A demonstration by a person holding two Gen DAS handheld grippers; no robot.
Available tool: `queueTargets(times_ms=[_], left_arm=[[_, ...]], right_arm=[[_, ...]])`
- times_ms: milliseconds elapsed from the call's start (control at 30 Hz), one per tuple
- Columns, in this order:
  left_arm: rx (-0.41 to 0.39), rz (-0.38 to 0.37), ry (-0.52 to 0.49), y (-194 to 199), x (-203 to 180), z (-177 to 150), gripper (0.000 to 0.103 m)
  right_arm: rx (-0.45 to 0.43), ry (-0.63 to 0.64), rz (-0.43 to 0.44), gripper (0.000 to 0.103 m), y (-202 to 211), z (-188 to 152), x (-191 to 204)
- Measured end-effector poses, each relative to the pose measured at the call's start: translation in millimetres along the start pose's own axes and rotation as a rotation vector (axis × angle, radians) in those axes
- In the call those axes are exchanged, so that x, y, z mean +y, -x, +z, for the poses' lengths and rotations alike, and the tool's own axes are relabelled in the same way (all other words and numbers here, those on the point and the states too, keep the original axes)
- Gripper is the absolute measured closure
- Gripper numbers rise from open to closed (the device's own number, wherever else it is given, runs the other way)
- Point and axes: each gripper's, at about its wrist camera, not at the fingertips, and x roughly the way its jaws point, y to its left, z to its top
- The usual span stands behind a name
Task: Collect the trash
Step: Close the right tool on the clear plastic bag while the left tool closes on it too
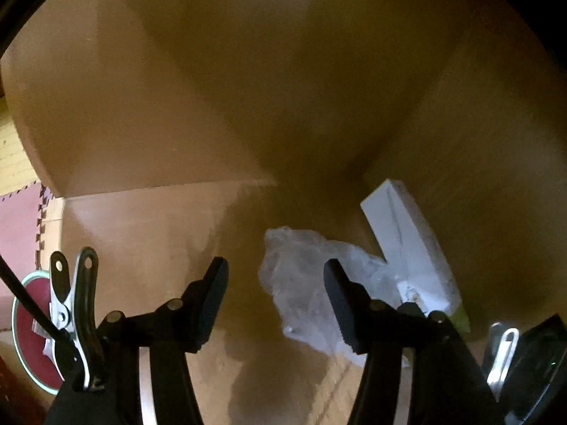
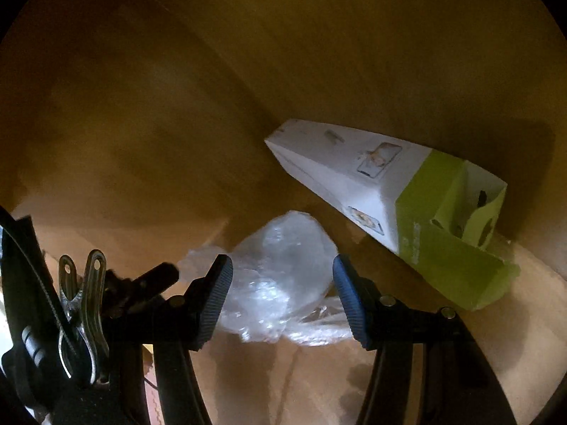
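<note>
both grippers (image 1: pixel 274 301) (image 2: pixel 281 295) agape nr plastic wrap (image 2: pixel 280 276)

Both my grippers inside cardboard box (image 2: pixel 149 113). Crumpled plastic wrap (image 2: pixel 280 272) on box floor, between my right fingers (image 2: pixel 214 304). Carton (image 2: pixel 386 191) right of wrap, farther in, tilted against box wall, touching wrap.

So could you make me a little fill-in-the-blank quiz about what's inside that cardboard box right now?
1. The crumpled plastic wrap lies on the floor of the brown ____ box.
2. The long carton leaning in the corner is white with a ____ end.
3. The right gripper has its jaws ____, with nothing clamped.
4. The left gripper holds ____.

Missing words: cardboard; green; open; nothing
</note>
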Motion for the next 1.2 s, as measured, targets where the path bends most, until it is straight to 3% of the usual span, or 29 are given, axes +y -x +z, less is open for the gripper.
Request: queueTargets(times_ms=[200, 433, 567, 633, 700, 800, 1033, 1200], left_arm=[[0.001, -0.048, 0.03, -22.2, 2.1, -1.6, 0.044], [0.017, -0.094, 0.035, -33.5, 0.2, -8.4, 0.044], [0.041, -0.084, 0.031, -38.0, -1.5, -15.3, 0.044], [0.031, -0.07, 0.02, -36.4, -4.3, -17.9, 0.048], [0.033, -0.084, 0.025, -33.6, -3.4, -21.1, 0.064], [0.024, -0.096, 0.027, -26.6, 1.8, -24.1, 0.078], [-0.047, -0.076, -0.011, 1.7, 18.4, -33.7, 0.088], [-0.057, -0.071, 0.063, 19.3, 56.1, -46.7, 0.09]], right_arm=[[0.074, -0.036, 0.011, 0.043, -18.0, 1.4, -11.9], [0.08, 0.011, 0.029, 0.044, -23.5, -0.7, -6.9], [0.076, 0.011, 0.01, 0.07, -26.2, -3.2, -8.6], [0.074, 0.008, 0.0, 0.075, -24.9, -5.0, -10.5], [0.08, 0.019, 0.003, 0.08, -24.2, -6.4, -10.1], [0.099, 0.032, 0.022, 0.081, -22.7, -10.7, -7.7], [0.135, 0.047, 0.125, 0.084, -25.4, -20.1, 4.5], [0.182, 0.087, 0.22, 0.085, -30.4, -34.2, 28.2]])
